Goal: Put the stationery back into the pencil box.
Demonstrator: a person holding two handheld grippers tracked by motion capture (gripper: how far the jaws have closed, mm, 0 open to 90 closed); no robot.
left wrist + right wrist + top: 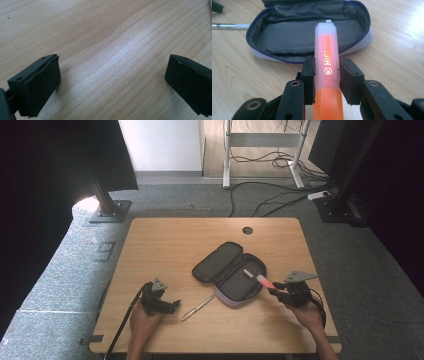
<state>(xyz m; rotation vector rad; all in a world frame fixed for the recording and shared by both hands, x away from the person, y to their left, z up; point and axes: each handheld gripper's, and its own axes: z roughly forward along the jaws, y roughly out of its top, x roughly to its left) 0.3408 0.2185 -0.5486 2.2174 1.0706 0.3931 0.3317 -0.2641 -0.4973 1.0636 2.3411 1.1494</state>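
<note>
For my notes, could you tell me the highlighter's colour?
Orange highlighter with a frosted cap, clearest in the right gripper view.

A silver pen (198, 307) lies on the wooden table (165, 245); beyond it, cables (270, 200) trail across grey carpet (65, 265).

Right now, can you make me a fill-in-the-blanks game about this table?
1. The right gripper holds an orange ____.
2. The grey fabric pencil case lies zipped ____.
3. The silver pen lies on the wooden ____.
4. The left gripper has its jaws ____.

Missing words: highlighter; open; table; open
</note>
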